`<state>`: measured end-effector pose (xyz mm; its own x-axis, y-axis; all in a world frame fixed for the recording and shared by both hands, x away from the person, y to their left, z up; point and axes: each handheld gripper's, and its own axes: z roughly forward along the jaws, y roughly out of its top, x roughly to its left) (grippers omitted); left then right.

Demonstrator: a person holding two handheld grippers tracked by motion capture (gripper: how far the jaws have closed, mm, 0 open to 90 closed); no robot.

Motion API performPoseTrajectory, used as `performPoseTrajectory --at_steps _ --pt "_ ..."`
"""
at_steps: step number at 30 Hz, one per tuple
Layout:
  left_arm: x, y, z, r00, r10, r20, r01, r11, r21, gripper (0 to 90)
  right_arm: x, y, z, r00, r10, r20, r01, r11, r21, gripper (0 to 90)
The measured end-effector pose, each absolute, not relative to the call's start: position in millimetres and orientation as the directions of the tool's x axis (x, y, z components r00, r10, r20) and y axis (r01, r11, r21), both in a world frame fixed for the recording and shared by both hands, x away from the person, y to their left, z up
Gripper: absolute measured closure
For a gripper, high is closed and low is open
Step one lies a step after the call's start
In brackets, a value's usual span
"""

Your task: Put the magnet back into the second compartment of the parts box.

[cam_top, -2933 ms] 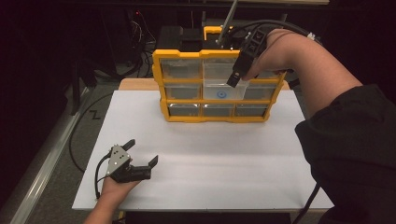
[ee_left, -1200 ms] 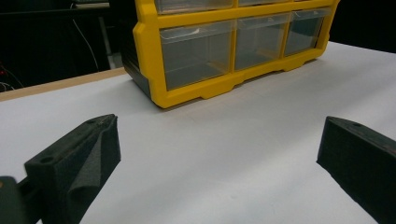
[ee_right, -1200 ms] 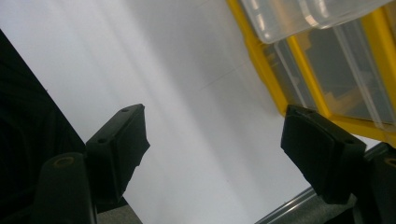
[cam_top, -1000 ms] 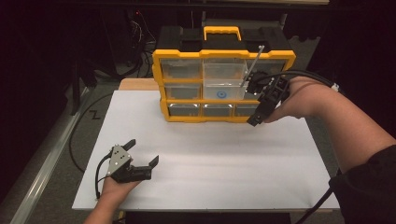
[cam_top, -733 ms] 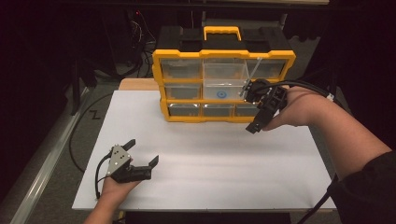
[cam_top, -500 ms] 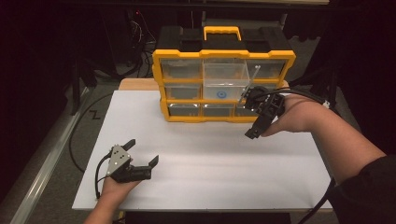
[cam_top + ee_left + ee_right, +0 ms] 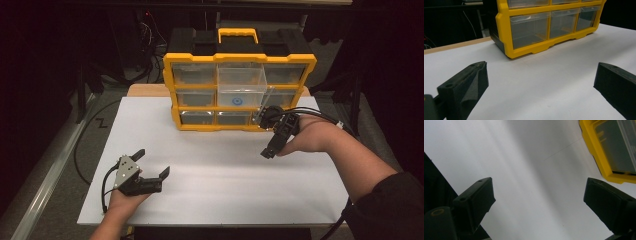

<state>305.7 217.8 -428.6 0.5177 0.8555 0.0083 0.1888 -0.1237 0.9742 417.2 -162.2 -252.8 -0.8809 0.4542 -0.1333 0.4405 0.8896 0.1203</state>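
My right claw (image 7: 270,150), just opened wide and empty, hangs beside the yellow organizer (image 7: 240,95), whose protruding middle drawer (image 7: 241,89) seemingly holds something blue.

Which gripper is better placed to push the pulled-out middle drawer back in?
Right: the right gripper, jaws open, hangs just below the drawer. The left gripper rests far off, near the table's front edge.

Left claw (image 7: 151,165) jaws wide, empty; right claw (image 7: 270,150) just opening, empty.

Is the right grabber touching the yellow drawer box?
Apart. In the right gripper view, the right gripper has open, empty jaws over white table, the yellow drawer box off beside.
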Motion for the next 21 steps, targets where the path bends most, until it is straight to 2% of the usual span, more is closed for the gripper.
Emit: performPoseTrajectory --at_steps 12,21 --pt "305.5 217.5 -428.6 0.519 0.854 0.011 0.188 -0.127 0.974 0.0 417.4 -164.1 -285.1 -0.876 0.461 -0.140 0.451 0.887 0.097 2.4" --pt "305.6 217.4 -428.7 0.520 0.854 0.010 0.188 -0.126 0.974 0.0 417.4 -167.9 -305.2 -0.874 0.467 -0.131 0.457 0.884 0.099 0.8"
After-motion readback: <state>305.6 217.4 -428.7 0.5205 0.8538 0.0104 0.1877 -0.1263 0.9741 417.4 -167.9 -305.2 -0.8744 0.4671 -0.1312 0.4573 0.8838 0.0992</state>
